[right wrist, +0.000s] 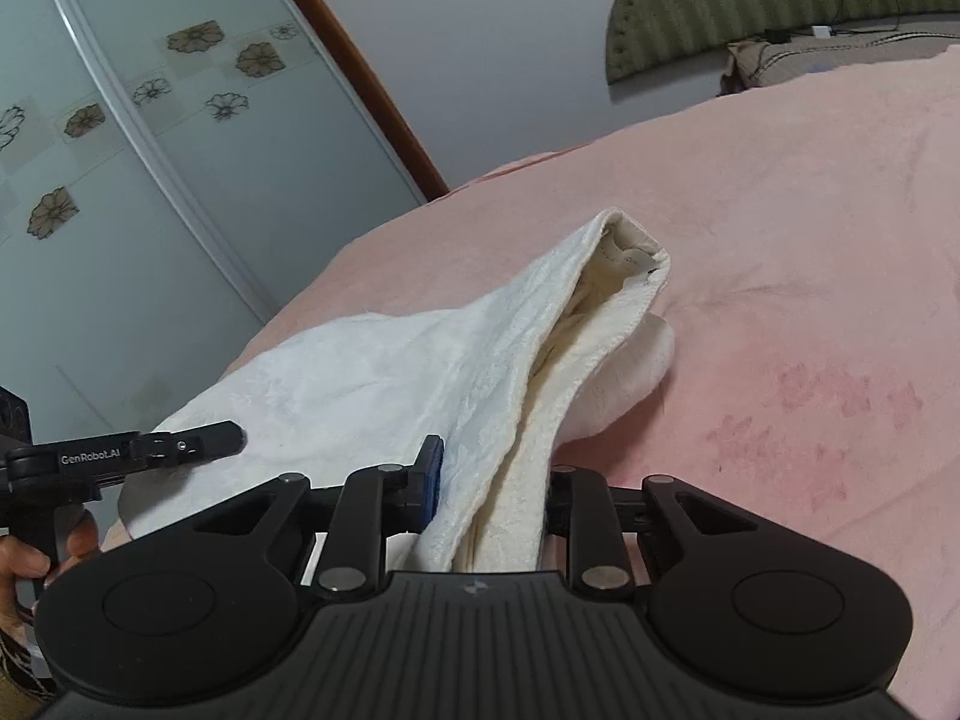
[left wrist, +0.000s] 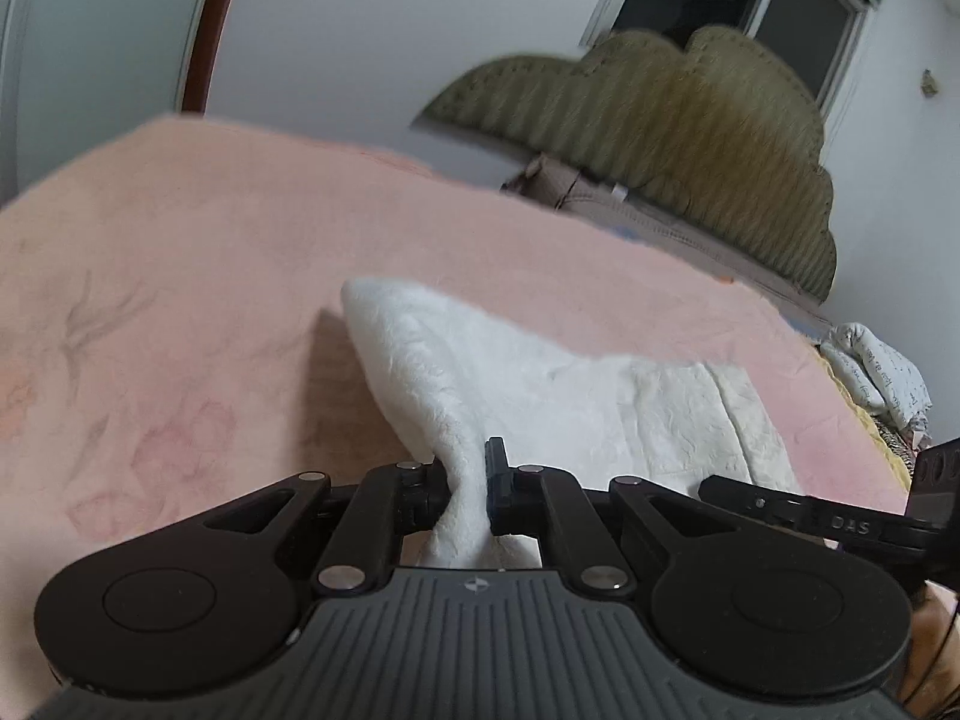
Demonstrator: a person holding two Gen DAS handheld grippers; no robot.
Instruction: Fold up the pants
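Observation:
White fleecy pants point(left wrist: 480, 372) lie on a pink bed cover point(left wrist: 180, 276). My left gripper point(left wrist: 468, 480) is shut on a pinched fold of the pants, which rises from the bed into the jaws. In the right wrist view the pants point(right wrist: 372, 384) show a cream inner layer and an open hem point(right wrist: 630, 252) at the far end. My right gripper point(right wrist: 489, 486) is shut on a thick bunch of that cloth, lifted off the bed. The right gripper also shows at the right edge of the left wrist view point(left wrist: 840, 516), and the left gripper point(right wrist: 228, 438) at the left of the right wrist view, held by a hand point(right wrist: 24, 564).
The pink cover point(right wrist: 780, 240) spreads wide around the pants. An olive padded headboard point(left wrist: 660, 138) and a pillow point(left wrist: 570, 186) stand at the far end. A patterned bundle point(left wrist: 876, 378) lies at the bed's right edge. A wardrobe door with flower prints point(right wrist: 120, 120) stands left.

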